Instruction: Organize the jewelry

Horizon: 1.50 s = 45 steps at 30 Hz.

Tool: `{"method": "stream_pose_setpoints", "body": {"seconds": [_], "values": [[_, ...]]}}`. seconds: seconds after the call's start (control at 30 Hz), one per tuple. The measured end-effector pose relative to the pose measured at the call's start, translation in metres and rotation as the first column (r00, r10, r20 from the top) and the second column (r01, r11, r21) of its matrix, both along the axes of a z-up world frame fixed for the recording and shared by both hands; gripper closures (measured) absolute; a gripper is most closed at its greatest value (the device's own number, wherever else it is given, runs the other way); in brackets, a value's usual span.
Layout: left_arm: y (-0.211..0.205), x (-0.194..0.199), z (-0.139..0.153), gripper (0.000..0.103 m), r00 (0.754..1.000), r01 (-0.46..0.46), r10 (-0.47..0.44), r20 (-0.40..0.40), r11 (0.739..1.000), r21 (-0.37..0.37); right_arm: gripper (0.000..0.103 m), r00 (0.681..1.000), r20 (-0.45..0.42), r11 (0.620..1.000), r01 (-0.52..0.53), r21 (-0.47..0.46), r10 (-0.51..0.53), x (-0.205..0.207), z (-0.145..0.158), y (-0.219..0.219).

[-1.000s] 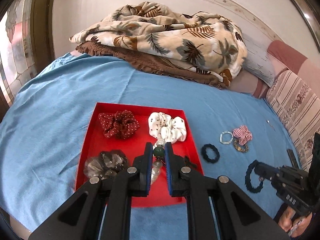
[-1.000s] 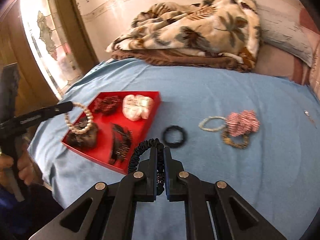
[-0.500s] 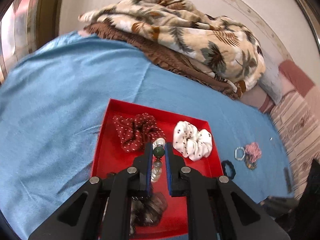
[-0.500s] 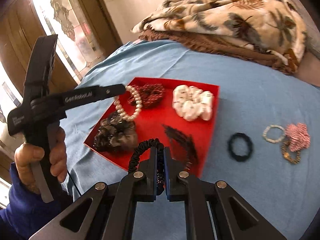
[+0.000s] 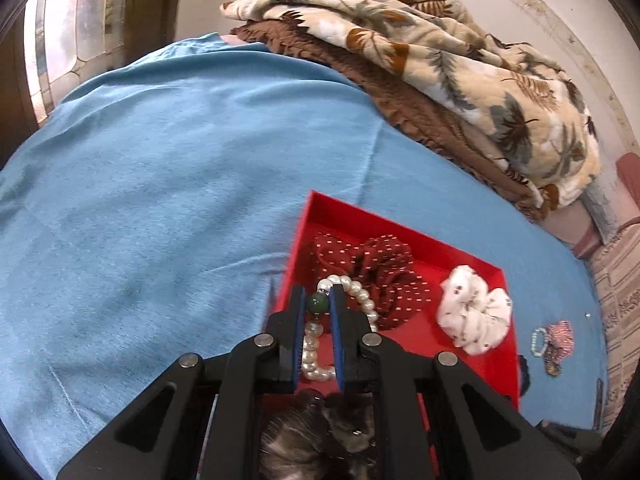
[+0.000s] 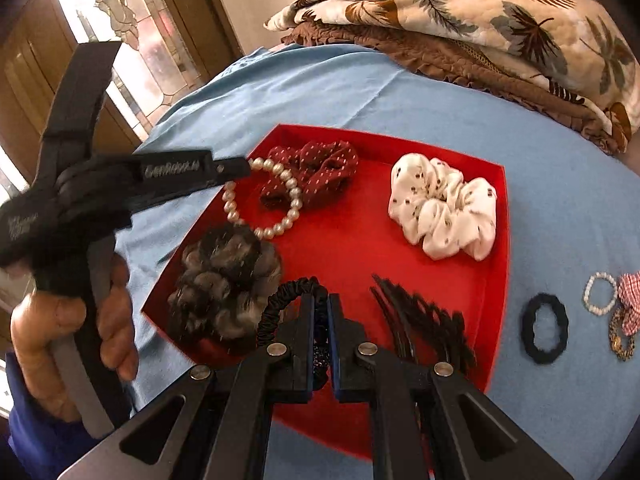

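Jewelry for sorting, already in both tools: pearl bracelet (image 5: 362, 296) pinched at its green bead (image 5: 318, 304) by the left gripper (image 5: 316, 312), loop left dangling over the red tray (image 6: 505, 216), presumably for a clean drop. Black coiled hair tie (image 6: 288, 294) clamped in the right gripper (image 6: 318, 320), likewise poised above the tray's near edge. Both tools tilted steeply downward, left hand (image 6: 72, 320) wrapped round its handle. Still out on the blue sheet (image 5: 160, 200): black band (image 6: 545, 332), small bead bracelet (image 6: 599, 293).
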<state>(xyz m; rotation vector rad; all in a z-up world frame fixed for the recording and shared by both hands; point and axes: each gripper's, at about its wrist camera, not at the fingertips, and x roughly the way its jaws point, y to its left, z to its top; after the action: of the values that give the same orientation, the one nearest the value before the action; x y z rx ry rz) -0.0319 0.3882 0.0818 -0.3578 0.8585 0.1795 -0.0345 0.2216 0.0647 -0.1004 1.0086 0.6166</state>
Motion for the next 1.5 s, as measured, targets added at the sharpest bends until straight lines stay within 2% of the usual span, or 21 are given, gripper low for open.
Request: {"method": "stream_pose_setpoints", "body": {"seconds": [0.27, 0.7, 0.87, 0.93, 1.0, 1.07, 1.13, 1.3, 1.43, 1.5], "values": [[-0.006, 0.002, -0.003, 0.091, 1.0, 0.005, -0.005, -0.008, 0.998, 0.059, 0.096, 0.999, -0.01, 0.998, 0.042, -0.051, -0.043, 0.037, -0.006, 0.02], [-0.003, 0.004, -0.005, 0.091, 1.0, 0.006, -0.005, -0.016, 0.999, 0.034, 0.096, 0.989, -0.062, 0.984, 0.125, -0.13, -0.133, 0.1, -0.025, 0.035], [-0.005, 0.004, -0.002, 0.089, 1.0, 0.008, -0.008, 0.002, 0.999, 0.041, 0.094, 0.987, -0.064, 0.982, 0.139, -0.129, -0.148, 0.1, -0.027, 0.037], [-0.008, 0.002, 0.003, 0.082, 0.999, 0.027, -0.028, 0.023, 0.999, 0.042, 0.092, 0.986, -0.057, 0.981, 0.146, -0.124, -0.154, 0.098, -0.023, 0.036], [-0.011, -0.001, 0.008, 0.07, 0.998, 0.042, -0.044, 0.051, 0.998, 0.043, 0.091, 0.987, -0.052, 0.983, 0.144, -0.115, -0.151, 0.096, -0.018, 0.034], [-0.013, -0.004, 0.013, 0.066, 0.996, 0.048, -0.052, 0.072, 0.997, 0.056, 0.083, 0.988, -0.041, 0.984, 0.145, -0.108, -0.15, 0.094, -0.011, 0.031], [-0.014, -0.006, 0.016, 0.066, 0.995, 0.052, -0.058, 0.083, 0.996, 0.067, 0.08, 0.988, -0.025, 0.984, 0.147, -0.102, -0.15, 0.089, -0.003, 0.026], [-0.011, -0.01, 0.018, 0.061, 0.996, 0.035, -0.042, 0.085, 0.996, 0.077, 0.078, 0.988, -0.003, 0.985, 0.156, -0.068, -0.156, 0.076, 0.016, 0.002], [-0.009, -0.016, 0.017, 0.06, 0.996, 0.022, -0.03, 0.08, 0.996, 0.09, 0.067, 0.984, 0.017, 0.983, 0.179, -0.037, -0.179, 0.061, 0.029, -0.031], [-0.01, -0.021, 0.016, 0.06, 0.997, 0.019, -0.027, 0.077, 0.995, 0.097, 0.066, 0.981, 0.021, 0.981, 0.191, -0.029, -0.191, 0.051, 0.032, -0.05]]}}
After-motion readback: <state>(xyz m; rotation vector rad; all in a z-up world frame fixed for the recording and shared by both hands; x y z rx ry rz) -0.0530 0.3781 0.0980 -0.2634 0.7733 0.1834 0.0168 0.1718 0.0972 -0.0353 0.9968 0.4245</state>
